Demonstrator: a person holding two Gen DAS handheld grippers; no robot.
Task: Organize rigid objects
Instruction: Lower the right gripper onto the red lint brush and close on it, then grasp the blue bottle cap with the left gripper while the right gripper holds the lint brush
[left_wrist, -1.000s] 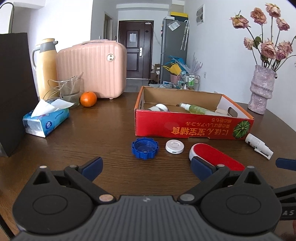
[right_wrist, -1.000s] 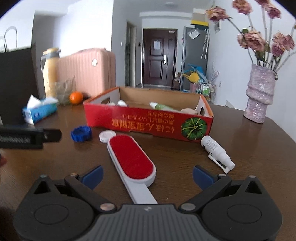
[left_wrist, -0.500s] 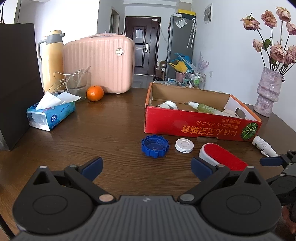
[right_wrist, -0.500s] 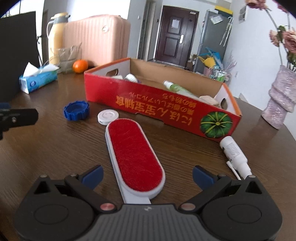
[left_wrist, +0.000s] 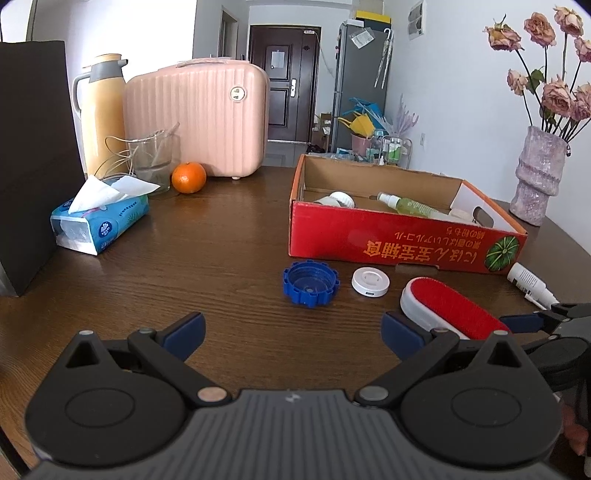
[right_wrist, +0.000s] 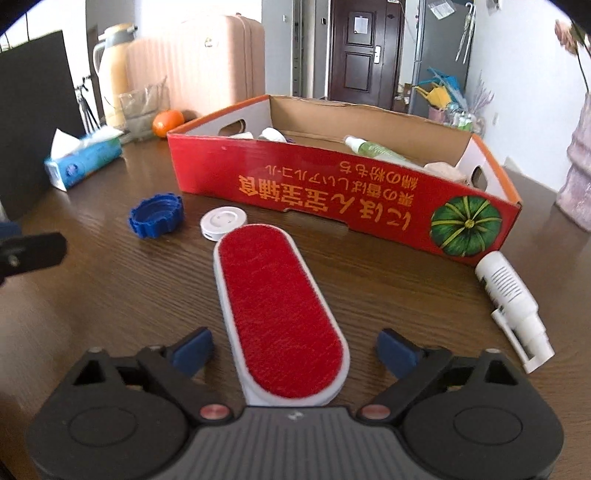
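While the right gripper (right_wrist: 294, 345) sits low over the wooden table (right_wrist: 110, 302), its jaws are closing around the near end of the red lint brush (right_wrist: 277, 314), pads not touching it yet. That brush lies flat just in front of the red cardboard box (right_wrist: 332, 192), near a white disc (right_wrist: 222, 222) and blue cap (right_wrist: 157, 216). A white spray bottle (right_wrist: 511, 302) lies off to the right. The left gripper (left_wrist: 291, 336) hangs spread apart with nothing in it.

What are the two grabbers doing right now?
Left gripper: open, empty.
Right gripper: closing around the red lint brush, pads not touching it yet.
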